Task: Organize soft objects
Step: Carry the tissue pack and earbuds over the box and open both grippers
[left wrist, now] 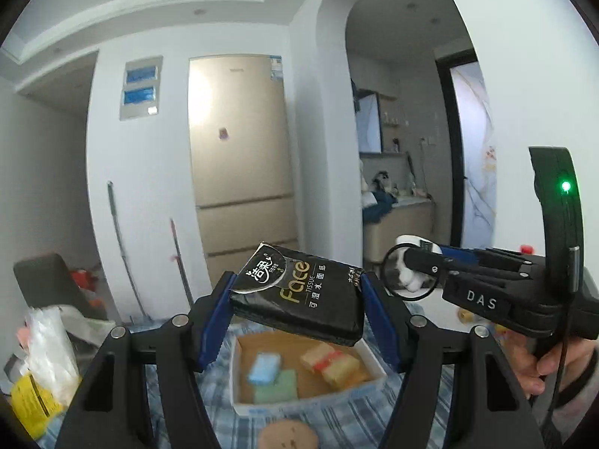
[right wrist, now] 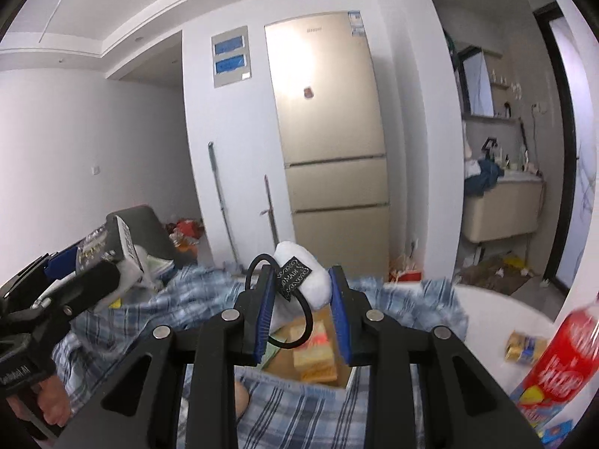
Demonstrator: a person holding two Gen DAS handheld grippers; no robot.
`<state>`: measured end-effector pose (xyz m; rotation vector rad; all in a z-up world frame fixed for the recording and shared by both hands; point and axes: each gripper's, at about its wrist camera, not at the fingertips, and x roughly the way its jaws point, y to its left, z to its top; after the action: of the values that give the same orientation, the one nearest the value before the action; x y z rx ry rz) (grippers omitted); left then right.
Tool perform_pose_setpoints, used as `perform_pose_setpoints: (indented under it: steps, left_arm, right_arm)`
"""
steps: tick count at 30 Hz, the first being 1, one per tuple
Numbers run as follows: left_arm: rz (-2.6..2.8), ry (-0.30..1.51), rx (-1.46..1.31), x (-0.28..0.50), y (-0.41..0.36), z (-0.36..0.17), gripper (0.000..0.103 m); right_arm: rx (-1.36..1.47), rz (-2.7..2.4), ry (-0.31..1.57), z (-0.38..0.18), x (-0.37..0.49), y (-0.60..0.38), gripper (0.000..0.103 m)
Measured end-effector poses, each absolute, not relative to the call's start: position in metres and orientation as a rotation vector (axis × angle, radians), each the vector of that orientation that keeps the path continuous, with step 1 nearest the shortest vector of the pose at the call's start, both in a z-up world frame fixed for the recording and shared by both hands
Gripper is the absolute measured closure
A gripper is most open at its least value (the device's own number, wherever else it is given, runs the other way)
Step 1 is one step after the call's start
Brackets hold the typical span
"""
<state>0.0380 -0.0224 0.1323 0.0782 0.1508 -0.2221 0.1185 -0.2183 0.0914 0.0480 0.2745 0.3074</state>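
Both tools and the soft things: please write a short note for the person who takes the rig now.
Left tool: shut on the black plastic "Face" tissue pack, held above the box.
Right tool: shut on the white plush piece with a black elastic loop.
Shallow cardboard box on the blue checked cloth already holds coloured sponges.
Left to do: put both held things in the box.

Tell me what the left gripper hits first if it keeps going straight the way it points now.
Probably nothing close: the left gripper, shut on the black tissue pack, points over the cardboard box toward the beige fridge. Depth is unclear.
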Motion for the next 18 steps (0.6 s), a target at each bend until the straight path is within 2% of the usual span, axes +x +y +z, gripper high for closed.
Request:
perform_pose_setpoints:
  steps: [8,14,18]
  left_arm:
    - [-0.221,0.156,-0.032,0.075,-0.018,0.159,0.034]
    - [-0.203,0.183,-0.021,0.1,-0.012,0.146,0.034]
    - [-0.174,0.247,-0.023,0.126,-0.007,0.118,0.034]
  right_arm:
    - [0.134,0.233,0.265,0.131,0.152,-0.219,0.075]
    - [0.168,0.273,0.291,0.114,0.163,-0.215,0.075]
    - [0.157,0.259,0.346,0.086,0.181,-0.21,0.075]
